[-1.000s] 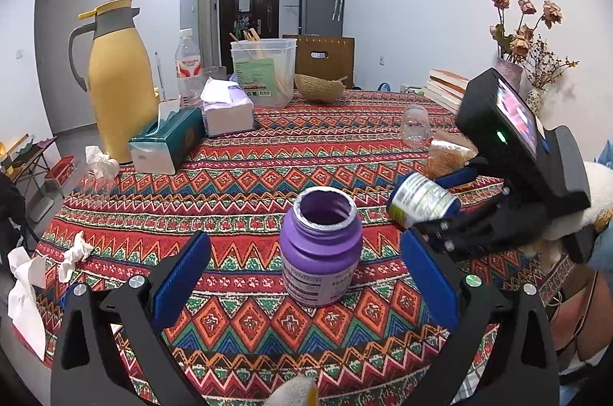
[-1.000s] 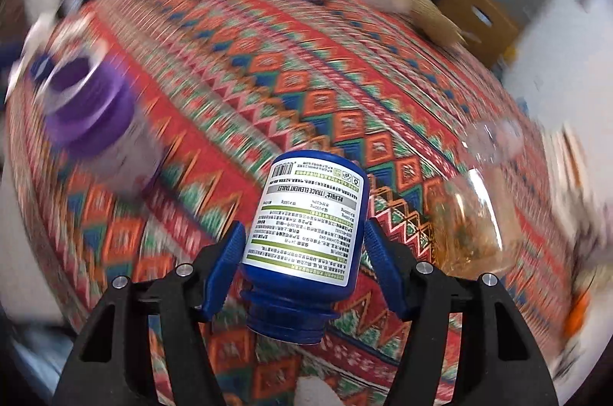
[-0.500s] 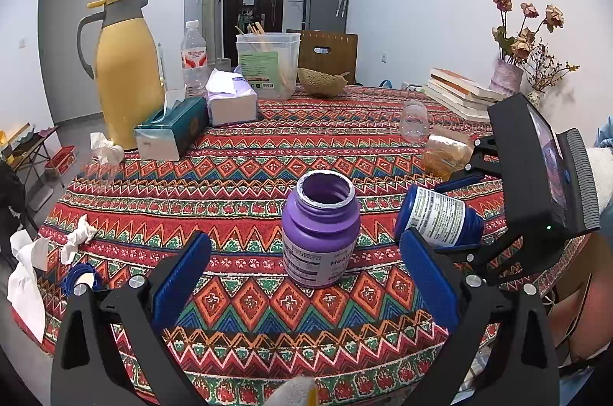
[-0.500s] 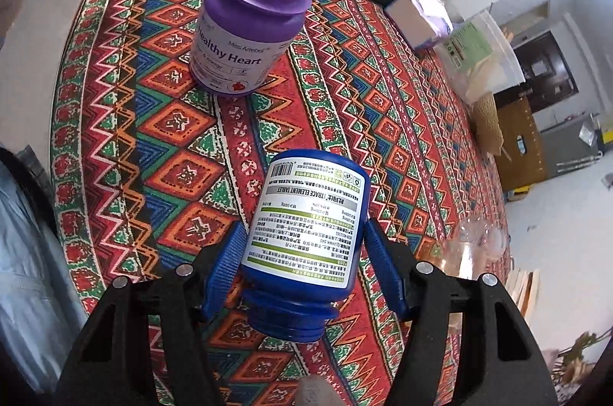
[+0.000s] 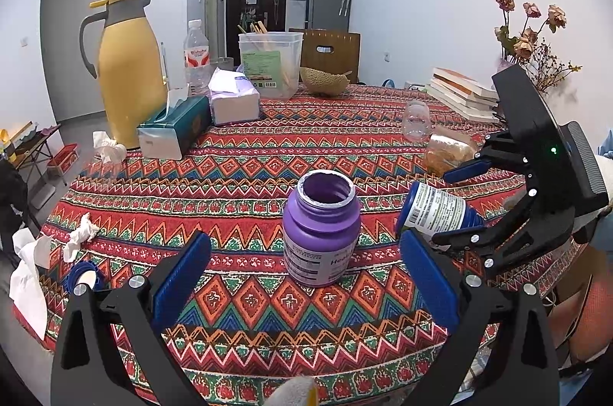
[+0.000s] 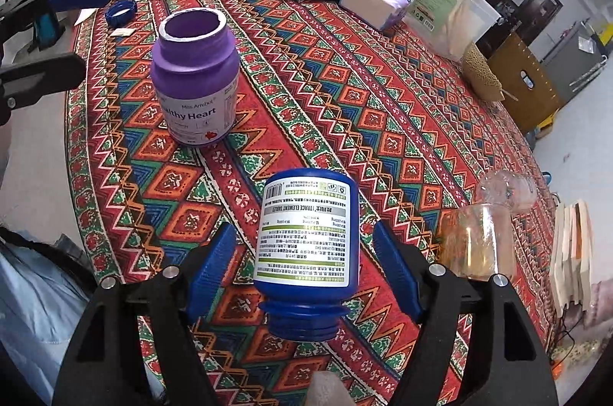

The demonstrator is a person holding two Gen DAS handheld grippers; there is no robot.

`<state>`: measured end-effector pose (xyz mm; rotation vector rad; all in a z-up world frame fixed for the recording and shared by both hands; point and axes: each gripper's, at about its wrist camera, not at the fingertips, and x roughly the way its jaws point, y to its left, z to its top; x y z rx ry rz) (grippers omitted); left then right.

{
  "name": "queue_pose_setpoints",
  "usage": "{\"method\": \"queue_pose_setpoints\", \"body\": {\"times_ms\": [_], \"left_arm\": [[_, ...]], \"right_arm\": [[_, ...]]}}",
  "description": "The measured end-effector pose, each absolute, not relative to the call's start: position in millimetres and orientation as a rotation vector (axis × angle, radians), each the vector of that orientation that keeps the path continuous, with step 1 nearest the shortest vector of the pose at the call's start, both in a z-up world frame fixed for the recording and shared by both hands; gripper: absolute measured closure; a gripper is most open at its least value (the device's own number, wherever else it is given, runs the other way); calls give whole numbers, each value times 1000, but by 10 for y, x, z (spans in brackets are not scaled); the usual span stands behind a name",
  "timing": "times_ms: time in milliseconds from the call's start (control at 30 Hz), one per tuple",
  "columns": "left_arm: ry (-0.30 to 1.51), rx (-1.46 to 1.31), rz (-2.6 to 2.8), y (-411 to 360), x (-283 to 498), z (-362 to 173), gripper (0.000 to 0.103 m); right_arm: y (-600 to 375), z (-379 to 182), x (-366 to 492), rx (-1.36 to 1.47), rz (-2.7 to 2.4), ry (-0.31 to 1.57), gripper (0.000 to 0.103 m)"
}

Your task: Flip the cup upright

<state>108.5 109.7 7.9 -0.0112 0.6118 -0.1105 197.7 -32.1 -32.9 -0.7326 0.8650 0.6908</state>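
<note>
A blue bottle, uncapped, lies on its side on the patterned tablecloth, mouth toward the right wrist camera. My right gripper is open, with a small gap between each pad and the bottle. In the left wrist view the blue bottle leans between the right gripper's fingers. A purple bottle stands upright with an open mouth, just ahead of my left gripper, whose fingers are spread wide and touch nothing. The purple bottle stands left of the blue one.
An amber glass and a clear glass lie right of the blue bottle. A blue cap and crumpled tissues sit near the left edge. A yellow jug, tissue boxes, a plastic tub and books line the back.
The right gripper swung the blue bottle from tilted in the air down to the cloth, then parted its pads off it. The left gripper stayed open near the purple bottle.
</note>
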Motion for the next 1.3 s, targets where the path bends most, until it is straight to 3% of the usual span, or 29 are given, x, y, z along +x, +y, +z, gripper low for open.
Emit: {"method": "queue_pose_setpoints", "body": {"times_ms": [267, 567, 633, 867, 1300], "left_arm": [[610, -14, -104, 1098, 1060, 101, 7], [611, -13, -108, 1097, 1053, 112, 7], [612, -12, -106, 1101, 1051, 114, 7], [613, -8, -96, 1102, 1055, 124, 7], [637, -8, -84, 1106, 1063, 81, 7]], "right_arm": [[-391, -166, 2180, -440, 583, 1002, 32], [-280, -415, 2379, -437, 493, 1095, 32], [-282, -450, 2406, -468, 499, 1101, 38], [-138, -429, 2101, -747, 616, 1001, 39], [-126, -793, 1355, -1489, 708, 612, 40]]}}
